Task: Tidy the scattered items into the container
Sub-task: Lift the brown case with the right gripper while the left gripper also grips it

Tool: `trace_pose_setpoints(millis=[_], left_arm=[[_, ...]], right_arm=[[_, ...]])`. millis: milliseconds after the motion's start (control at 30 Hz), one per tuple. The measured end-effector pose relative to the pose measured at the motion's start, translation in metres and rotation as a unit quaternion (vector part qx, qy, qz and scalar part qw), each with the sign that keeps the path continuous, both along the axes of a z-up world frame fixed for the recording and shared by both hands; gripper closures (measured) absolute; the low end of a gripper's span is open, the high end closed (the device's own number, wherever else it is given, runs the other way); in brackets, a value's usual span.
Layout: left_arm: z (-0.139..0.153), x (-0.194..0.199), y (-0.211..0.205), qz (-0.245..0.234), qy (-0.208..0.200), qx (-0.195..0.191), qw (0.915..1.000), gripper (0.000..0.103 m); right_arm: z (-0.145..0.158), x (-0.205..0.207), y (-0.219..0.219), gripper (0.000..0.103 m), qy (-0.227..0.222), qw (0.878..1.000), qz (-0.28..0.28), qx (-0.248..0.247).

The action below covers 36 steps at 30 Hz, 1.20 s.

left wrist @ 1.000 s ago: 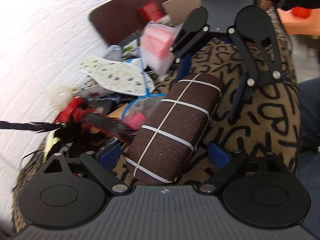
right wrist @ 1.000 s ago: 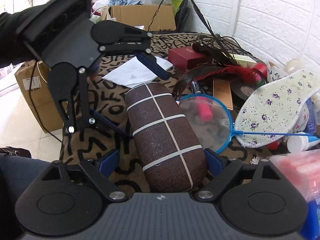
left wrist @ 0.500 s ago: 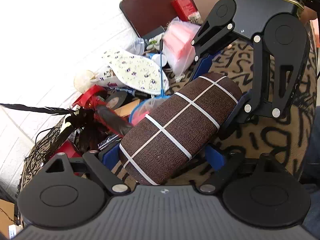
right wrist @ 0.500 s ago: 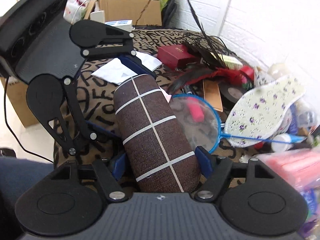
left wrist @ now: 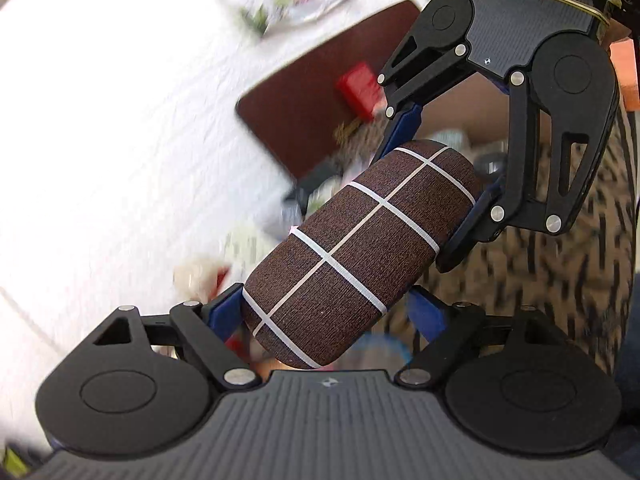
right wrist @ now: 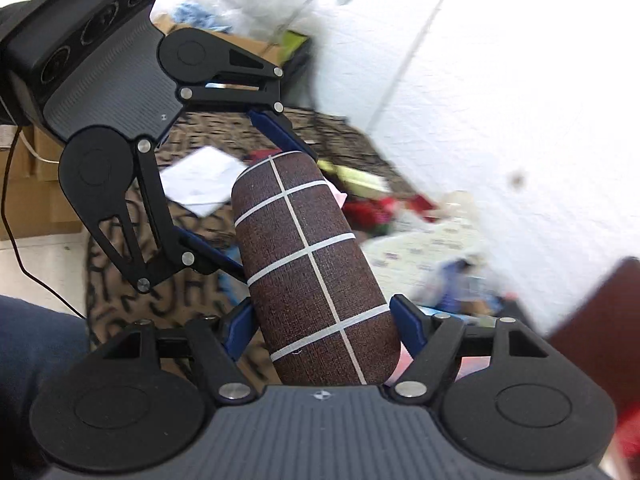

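Long brown fabric-covered case w/ white grid lines [left wrist: 360, 256] is held up in the air btwn both grippers, tilted, above the tan cloth w/ black letter pattern [left wrist: 540, 272] that covers the worktop.

Left gripper [left wrist: 332, 316] grips one end of the case: blue pads [left wrist: 224, 312] press on either side, jaws narrowed onto it. Right gripper [right wrist: 320, 324] grips the opposite end the same way, its blue pads [right wrist: 404, 320] tight to the case's sides. Each wrist cam shows the other gripper at the far end, so the two face each other w/ the case spanning btwn them.

Background is motion-blurred. Below and beyond the case, toward the cloth's wall-side edge: a clutter of small items, incl. a white floral-print fabric piece [right wrist: 420, 244] and sth red [right wrist: 372, 212], details not clear. White sheet of paper [right wrist: 200, 180] lies on the cloth near the left gripper's side. Dark brown board [left wrist: 320, 92] leans by the white brick wall [left wrist: 120, 140], w/ a red box [left wrist: 360, 88] in front of it. Cardboard boxes [right wrist: 36, 200] sit on the floor past the cloth's edge.
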<state>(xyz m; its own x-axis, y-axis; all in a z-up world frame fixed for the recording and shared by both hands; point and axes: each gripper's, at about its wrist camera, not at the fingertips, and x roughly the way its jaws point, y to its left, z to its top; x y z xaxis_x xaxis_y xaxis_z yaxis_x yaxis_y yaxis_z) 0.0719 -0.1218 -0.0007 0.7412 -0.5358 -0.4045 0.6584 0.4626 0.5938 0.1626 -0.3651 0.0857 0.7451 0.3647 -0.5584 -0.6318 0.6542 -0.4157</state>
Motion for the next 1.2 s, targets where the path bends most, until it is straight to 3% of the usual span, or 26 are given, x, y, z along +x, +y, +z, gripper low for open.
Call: trace_pose_setpoints(millis=[333,467,600,700,833,1067,1133,1200], left_arm=[[0.027,-0.009,-0.169,-0.133,-0.033,-0.009,0.9906,0.017],[0.018,-0.019,-0.233,-0.168,-0.033,0.0,0.9853,0.017],[0.006,-0.02,-0.271,-0.189,-0.023,0.015,0.9817,0.017],[0.001,-0.02,-0.286,-0.195,-0.011,0.022,0.9805,0.017],[0.014,0.005,-0.255,-0.202,-0.005,0.028,0.979,0.016],[0.019,0.013,-0.259,-0.201,0.002,0.03,0.9791,0.009],[0.019,0.008,-0.26,-0.204,-0.005,0.031,0.9785,0.006],[0.017,0.003,-0.262,-0.199,-0.026,0.03,0.9791,0.0]], right_arm=[[0.029,-0.032,-0.139,0.031,-0.032,0.987,-0.15,-0.04],[0.022,-0.041,-0.19,0.031,-0.019,0.978,-0.202,-0.045],[0.008,-0.043,-0.222,0.031,-0.001,0.971,-0.234,-0.046],[0.002,-0.042,-0.233,0.031,0.008,0.968,-0.247,-0.047],[0.002,-0.041,-0.237,0.03,0.008,0.967,-0.252,-0.037],[0.0,-0.047,-0.234,0.03,0.016,0.966,-0.258,-0.017],[0.0,-0.05,-0.234,0.03,0.018,0.966,-0.257,-0.01],[0.0,-0.05,-0.233,0.023,0.019,0.966,-0.259,-0.01]])
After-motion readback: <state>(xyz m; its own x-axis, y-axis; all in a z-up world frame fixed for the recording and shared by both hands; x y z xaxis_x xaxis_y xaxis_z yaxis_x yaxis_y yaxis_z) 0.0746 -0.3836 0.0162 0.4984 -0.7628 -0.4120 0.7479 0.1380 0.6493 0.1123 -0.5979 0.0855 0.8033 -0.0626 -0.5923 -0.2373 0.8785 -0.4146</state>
